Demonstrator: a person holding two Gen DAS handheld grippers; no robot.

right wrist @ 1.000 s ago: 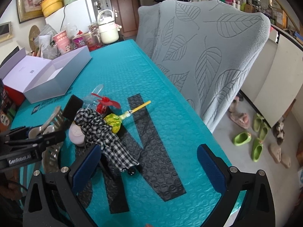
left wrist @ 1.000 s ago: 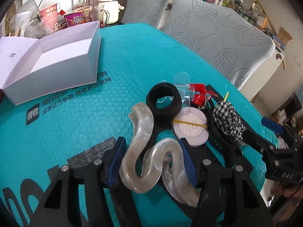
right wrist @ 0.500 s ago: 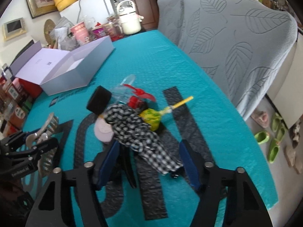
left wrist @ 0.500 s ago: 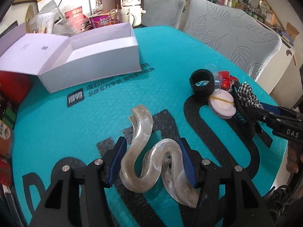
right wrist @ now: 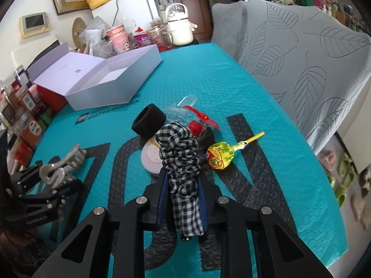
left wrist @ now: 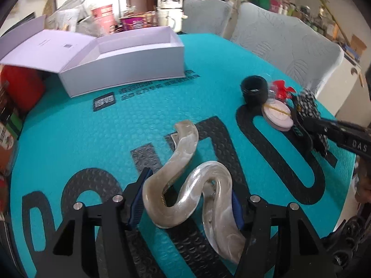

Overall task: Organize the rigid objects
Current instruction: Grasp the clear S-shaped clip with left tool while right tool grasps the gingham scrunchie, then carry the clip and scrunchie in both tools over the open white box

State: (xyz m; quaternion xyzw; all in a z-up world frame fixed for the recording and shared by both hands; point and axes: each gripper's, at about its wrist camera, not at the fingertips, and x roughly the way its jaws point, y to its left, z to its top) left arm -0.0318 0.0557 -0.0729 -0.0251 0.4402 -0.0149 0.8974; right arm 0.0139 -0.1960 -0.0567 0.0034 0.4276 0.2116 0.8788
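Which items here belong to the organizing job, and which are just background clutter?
Job: pearly hair claw in left gripper; checked scrunchie in right gripper; black ring, lollipop, round compact, open white box.

Lying about: kettle, pink cup, chair covers.

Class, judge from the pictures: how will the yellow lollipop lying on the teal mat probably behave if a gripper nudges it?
The lollipop has a round head, so it will probably roll or swivel about its thin stick. It looks small and light, likely sliding easily. Its glossy wrapper may prove slippery.
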